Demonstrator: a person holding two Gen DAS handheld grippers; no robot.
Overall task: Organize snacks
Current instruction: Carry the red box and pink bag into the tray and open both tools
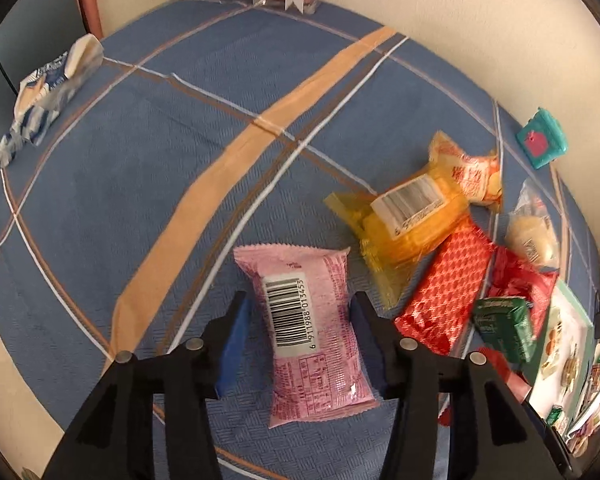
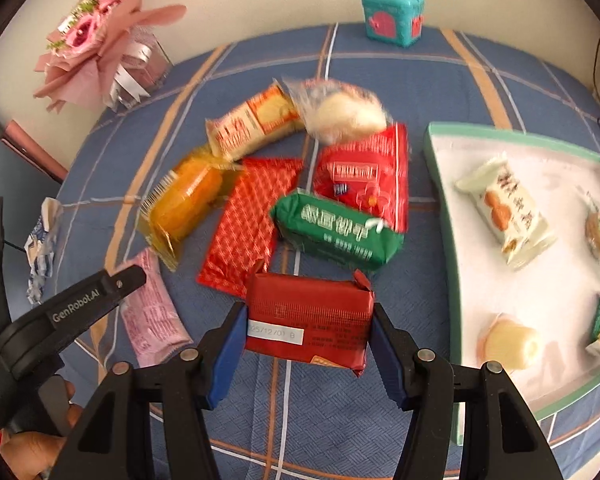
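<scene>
My right tongs (image 2: pixel 308 334) clamp the dark red packet (image 2: pixel 309 322) across its middle: light, crinkly, crushable; left tongs (image 1: pixel 300 340) stand apart, straddling the pink packet (image 1: pixel 308 332)

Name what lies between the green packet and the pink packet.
In the right wrist view, the red patterned packet lies flat between the green packet and the pink packet.

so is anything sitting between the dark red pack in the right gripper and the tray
Nothing visible does. The dark red pack sits between the right gripper's pads, and only bare tablecloth lies between it and the tray's near rim. The green pack lies farther back, off that path.
</scene>
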